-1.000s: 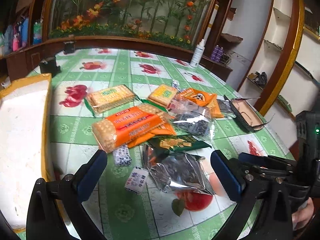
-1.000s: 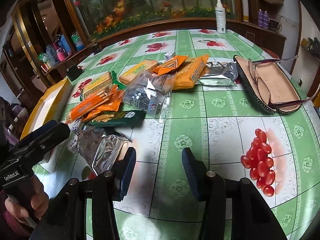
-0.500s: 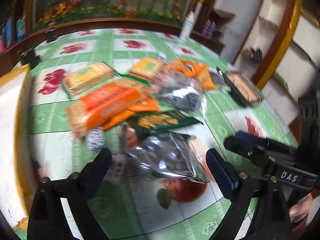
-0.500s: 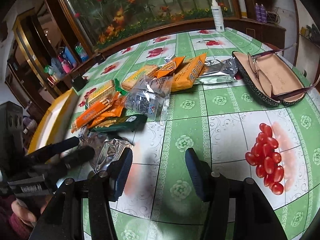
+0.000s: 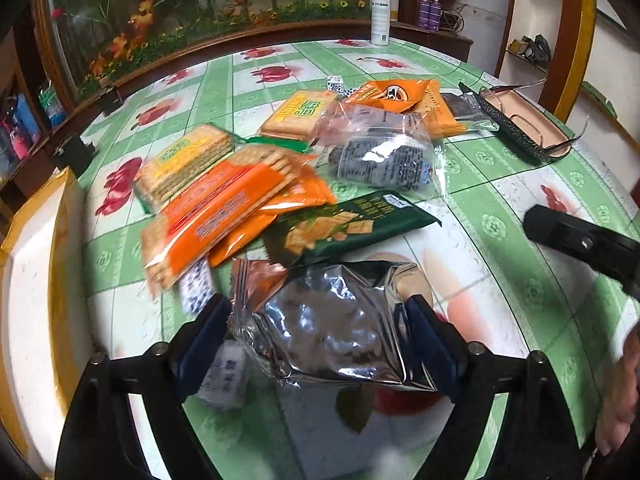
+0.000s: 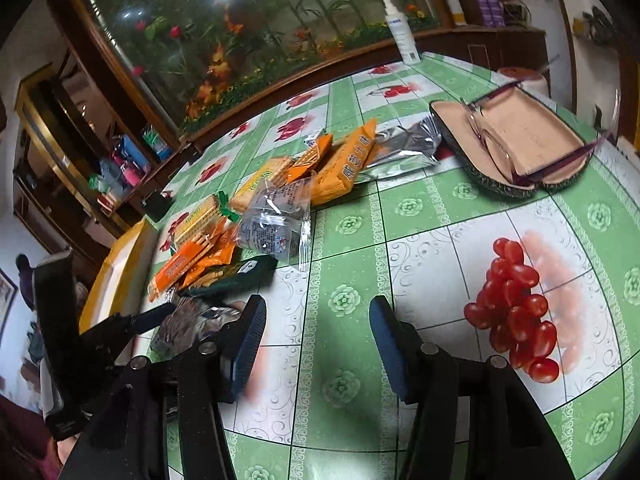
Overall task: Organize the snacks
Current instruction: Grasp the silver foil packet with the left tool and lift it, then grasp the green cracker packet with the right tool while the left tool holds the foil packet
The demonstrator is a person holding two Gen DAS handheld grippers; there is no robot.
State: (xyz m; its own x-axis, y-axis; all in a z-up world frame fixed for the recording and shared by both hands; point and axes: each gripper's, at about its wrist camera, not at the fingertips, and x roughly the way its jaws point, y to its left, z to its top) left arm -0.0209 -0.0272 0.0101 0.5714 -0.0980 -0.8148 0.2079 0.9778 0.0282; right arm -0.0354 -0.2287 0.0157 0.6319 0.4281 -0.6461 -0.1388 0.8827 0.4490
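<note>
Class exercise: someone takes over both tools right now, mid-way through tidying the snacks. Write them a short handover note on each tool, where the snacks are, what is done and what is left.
Left tool: jaws closing around the silver foil snack bag, which lies on the table between them; not lifted yet.
Right tool: open, nothing between its jaws, over bare tablecloth.
Snacks: orange cracker packs, green cracker pack and clear bag lie in a loose pile mid-table. The yellow-edged tray stands at the left.
Done: nothing sorted that I can see.
Left: finish the grip on the foil bag, then sort the pile.
</note>
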